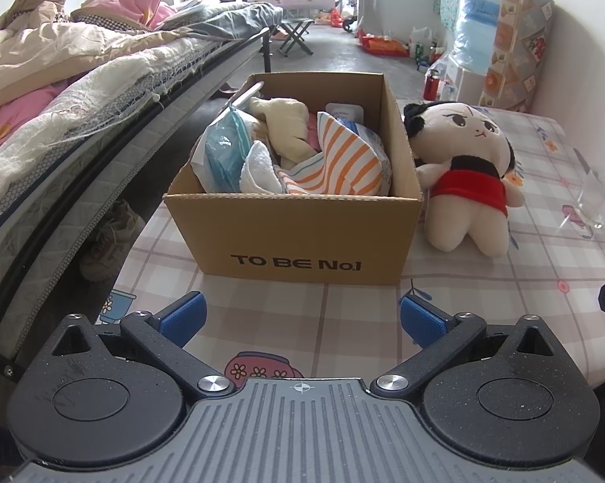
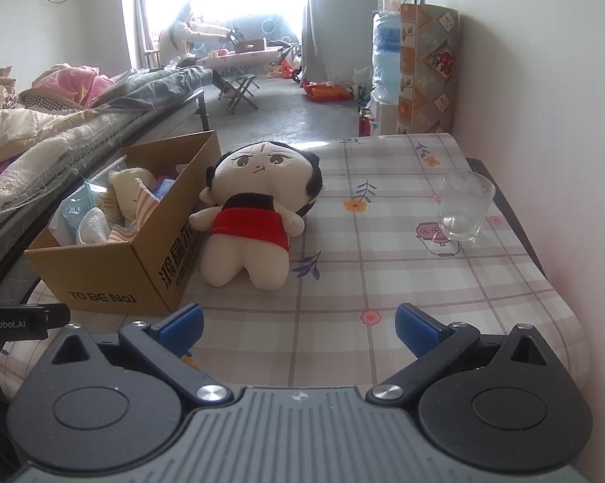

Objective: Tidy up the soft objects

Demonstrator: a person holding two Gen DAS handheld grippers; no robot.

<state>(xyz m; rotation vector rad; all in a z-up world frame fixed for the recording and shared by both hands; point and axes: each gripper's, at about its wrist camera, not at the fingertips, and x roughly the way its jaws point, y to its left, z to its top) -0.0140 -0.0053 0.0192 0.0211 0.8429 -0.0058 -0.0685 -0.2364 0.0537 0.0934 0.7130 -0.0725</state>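
A cardboard box (image 1: 302, 237) marked "TO BE No.1" stands on the checked tablecloth (image 1: 342, 314), filled with soft items: an orange-striped cloth (image 1: 342, 153), a white towel (image 1: 258, 169), a cream plush (image 1: 286, 124) and blue plastic packs (image 1: 222, 149). A plush doll (image 1: 467, 177) in a red dress lies face up against the box's right side. My left gripper (image 1: 302, 318) is open, in front of the box and apart from it. In the right wrist view the box (image 2: 117, 269) sits left, the doll (image 2: 254, 221) beside it. My right gripper (image 2: 298, 326) is open, short of the doll.
A clear glass (image 2: 463, 205) stands at the table's right side near the wall. A bed (image 1: 61, 120) with piled bedding runs along the left, shoes (image 1: 109, 241) under it. A person sits at a low table far back by the window. Water bottles (image 2: 387, 56) stand by the wall.
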